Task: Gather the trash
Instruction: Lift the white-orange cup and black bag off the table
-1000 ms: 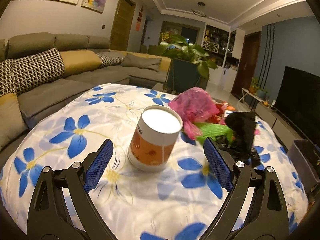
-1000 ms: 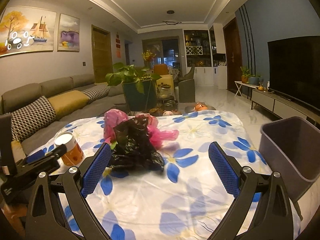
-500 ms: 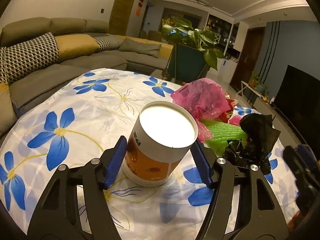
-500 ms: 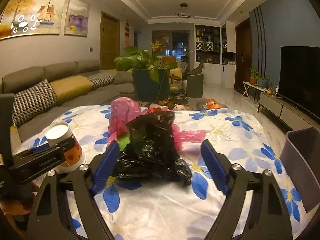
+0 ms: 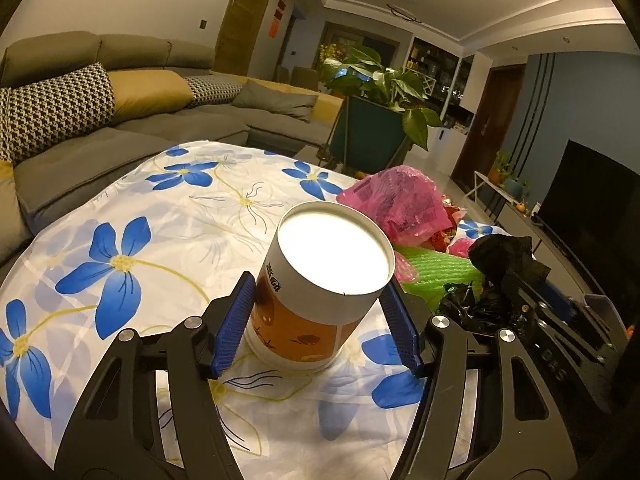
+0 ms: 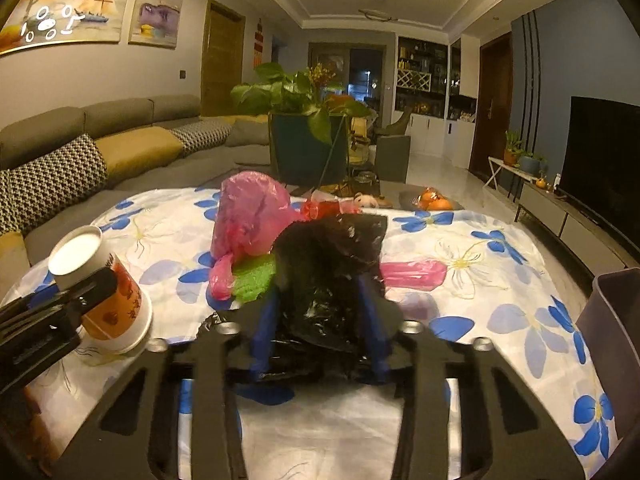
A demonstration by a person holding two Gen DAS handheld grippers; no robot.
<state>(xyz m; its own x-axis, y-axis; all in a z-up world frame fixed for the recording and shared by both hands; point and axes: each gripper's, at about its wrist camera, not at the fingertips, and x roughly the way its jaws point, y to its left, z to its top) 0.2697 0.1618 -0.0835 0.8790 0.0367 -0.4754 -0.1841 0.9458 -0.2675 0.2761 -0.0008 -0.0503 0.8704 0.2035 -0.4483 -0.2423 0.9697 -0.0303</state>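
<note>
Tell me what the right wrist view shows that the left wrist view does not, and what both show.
Only the right wrist view shows the right gripper, its jaws closed on the black bag, the paintings and the grey bin at the table's right edge. Only the left wrist view shows the left gripper, its jaws against the paper cup. Both show cup, black bag, pink bag, green mesh, floral tablecloth, sofa and plant.

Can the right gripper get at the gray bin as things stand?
Probably yes: the right gripper is shut on the black bag, and the gray bin sits open just beyond the table edge, with nothing visible between.
</note>
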